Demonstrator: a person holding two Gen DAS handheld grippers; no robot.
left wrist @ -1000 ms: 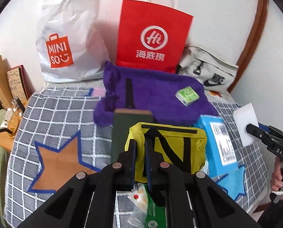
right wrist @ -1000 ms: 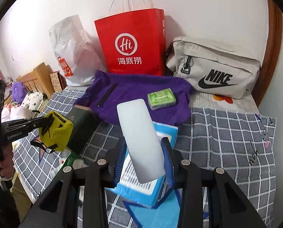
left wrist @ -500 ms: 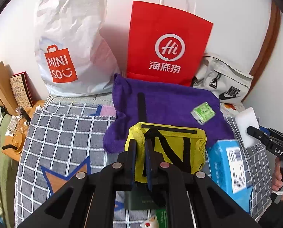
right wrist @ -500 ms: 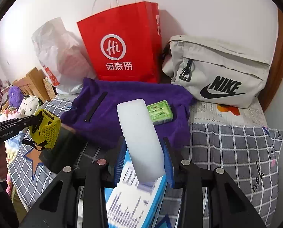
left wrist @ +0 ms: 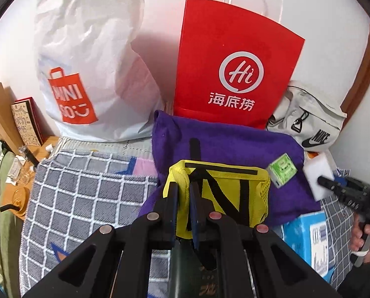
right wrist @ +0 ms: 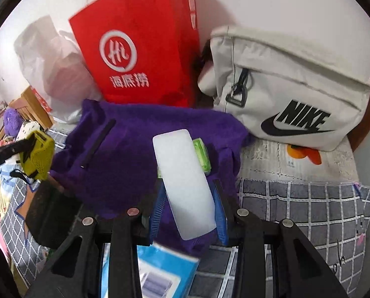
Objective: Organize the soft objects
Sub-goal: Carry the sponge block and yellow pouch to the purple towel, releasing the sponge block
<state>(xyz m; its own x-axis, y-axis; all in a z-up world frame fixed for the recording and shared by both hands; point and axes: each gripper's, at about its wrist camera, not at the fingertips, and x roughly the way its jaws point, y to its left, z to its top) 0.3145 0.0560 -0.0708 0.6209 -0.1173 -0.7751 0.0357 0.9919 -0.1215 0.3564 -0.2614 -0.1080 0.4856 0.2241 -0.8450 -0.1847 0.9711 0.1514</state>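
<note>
2 grippers, each holding something soft
Left gripper (left wrist: 183,198) clamps a yellow pouch (left wrist: 224,193); right gripper (right wrist: 188,198) grips a white sponge (right wrist: 185,181), purple towel (right wrist: 135,144) just ahead.

White wall (left wrist: 321,7), brown wooden door frame (left wrist: 358,74), grey checked bedspread (left wrist: 85,188), wooden bedside furniture (left wrist: 1,114)

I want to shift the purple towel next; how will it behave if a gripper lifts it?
The purple towel lies rumpled and folded over, so it is probably floppy and would drape and sag from a single pinch. The small green packet resting on it would likely slide off. Its plush pile suggests it should not be slippery.
</note>
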